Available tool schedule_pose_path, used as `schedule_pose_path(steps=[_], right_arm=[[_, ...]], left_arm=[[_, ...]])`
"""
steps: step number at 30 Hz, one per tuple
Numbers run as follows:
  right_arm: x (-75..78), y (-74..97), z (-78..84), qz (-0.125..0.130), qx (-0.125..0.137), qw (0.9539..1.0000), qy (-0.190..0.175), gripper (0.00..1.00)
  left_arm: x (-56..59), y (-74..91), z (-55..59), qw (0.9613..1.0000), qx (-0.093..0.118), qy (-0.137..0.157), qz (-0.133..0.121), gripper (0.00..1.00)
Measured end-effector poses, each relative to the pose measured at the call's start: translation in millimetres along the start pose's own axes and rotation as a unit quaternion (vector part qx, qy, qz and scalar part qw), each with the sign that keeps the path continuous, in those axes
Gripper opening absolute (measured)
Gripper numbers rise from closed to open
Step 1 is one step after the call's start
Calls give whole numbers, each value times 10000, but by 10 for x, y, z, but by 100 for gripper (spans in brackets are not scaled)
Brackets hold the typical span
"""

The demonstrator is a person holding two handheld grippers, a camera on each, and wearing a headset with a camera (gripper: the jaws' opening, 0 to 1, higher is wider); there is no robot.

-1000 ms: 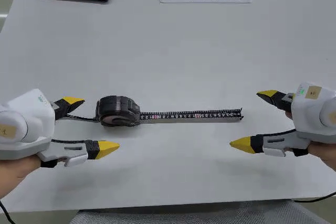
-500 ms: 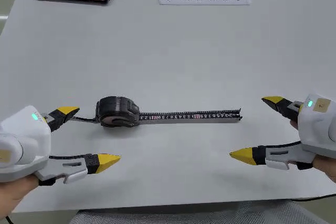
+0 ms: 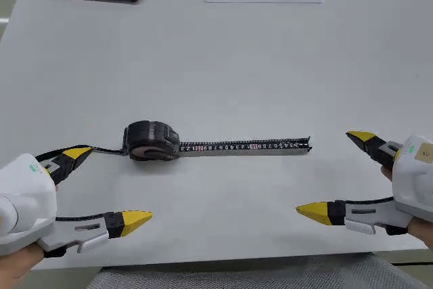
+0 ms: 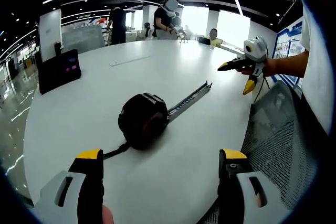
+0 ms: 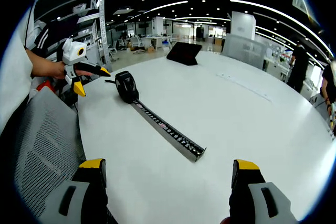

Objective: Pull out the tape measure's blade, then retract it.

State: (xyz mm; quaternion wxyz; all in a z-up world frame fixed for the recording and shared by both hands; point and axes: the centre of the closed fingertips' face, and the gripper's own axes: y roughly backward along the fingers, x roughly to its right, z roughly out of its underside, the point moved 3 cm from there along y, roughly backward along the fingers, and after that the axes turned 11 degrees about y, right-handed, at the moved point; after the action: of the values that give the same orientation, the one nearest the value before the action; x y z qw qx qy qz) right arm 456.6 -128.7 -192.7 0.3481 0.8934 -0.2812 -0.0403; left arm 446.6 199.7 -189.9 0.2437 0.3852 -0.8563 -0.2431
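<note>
Half the job looks done from my seat: the tape measure (image 3: 151, 141) sits on the white table (image 3: 223, 65) with its blade (image 3: 247, 146) drawn out flat to its right, hook end free. My left gripper (image 3: 108, 185) hovers near the tape measure on its left, jaws spread wide, pinching nothing. My right gripper (image 3: 333, 172) hangs beyond the blade's far tip, equally spread and empty. Retraction is what remains (I judge a lock holds the blade out, though the button is too small to make out). A black strap (image 3: 108, 149) trails from the tape measure toward my left gripper.
</note>
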Motion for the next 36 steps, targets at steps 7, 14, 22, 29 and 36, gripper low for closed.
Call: schedule_pose_path(steps=[7,14,22,29,36], right_arm=[[-36,98,108,59,-44,9999,-73,99],[-94,180,187,108,-71,9998,-156,99],[-118,199,240,156,-77,9994,-288,99],[-151,217,234,143,-102,9994,-293,99],[-167,204,223,118,-129,9996,-230,99]], left_arm=[[19,42,40,9999,42,125,-47,94],[67,79,104,9998,61,120,-145,95],[82,104,185,9996,69,222,-188,95],[100,124,214,9994,49,276,-199,95],[119,121,245,9993,33,324,-181,95]])
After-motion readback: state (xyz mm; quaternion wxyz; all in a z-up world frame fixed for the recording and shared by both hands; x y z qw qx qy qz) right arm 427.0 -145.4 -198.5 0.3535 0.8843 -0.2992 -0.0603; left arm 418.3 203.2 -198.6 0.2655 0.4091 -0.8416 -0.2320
